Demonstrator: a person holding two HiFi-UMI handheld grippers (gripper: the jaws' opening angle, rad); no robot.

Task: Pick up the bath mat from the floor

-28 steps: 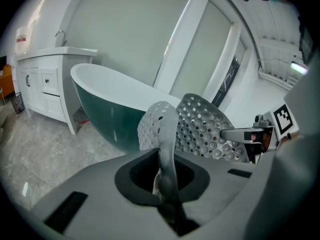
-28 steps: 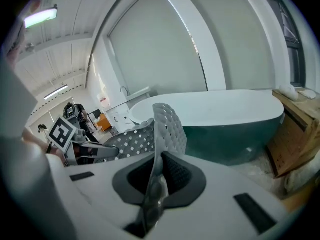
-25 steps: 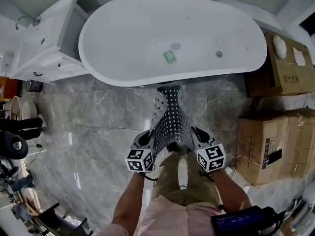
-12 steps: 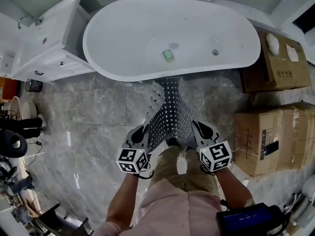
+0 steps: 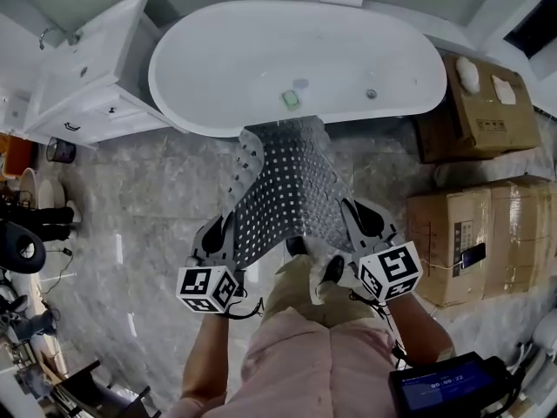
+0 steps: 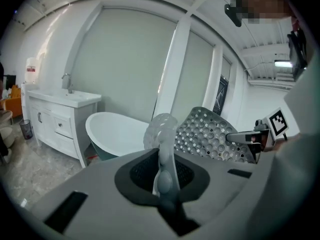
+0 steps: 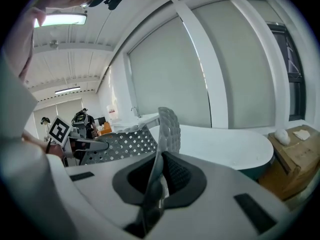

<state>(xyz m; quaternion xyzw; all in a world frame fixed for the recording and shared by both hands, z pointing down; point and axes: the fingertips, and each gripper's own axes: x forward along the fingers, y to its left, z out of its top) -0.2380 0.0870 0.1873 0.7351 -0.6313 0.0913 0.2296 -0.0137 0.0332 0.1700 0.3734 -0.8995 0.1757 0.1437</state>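
L gripper [image 5: 218, 233] & R gripper [image 5: 365, 222] both clamped tight on the bath mat [image 5: 283, 181], one near corner each. Mat's slung just in front of the bathtub [image 5: 261, 68], far edge by its rim. Best bet: lift evenly, keep it taut, don't snag the tub.

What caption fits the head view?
Perforated bath mat held up by the left claw and right claw, each clamped on a near corner, beside the white bathtub.

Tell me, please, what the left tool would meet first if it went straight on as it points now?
Beyond the bath mat clamped in the left tool, probably the bathtub, though depth is hard to judge.
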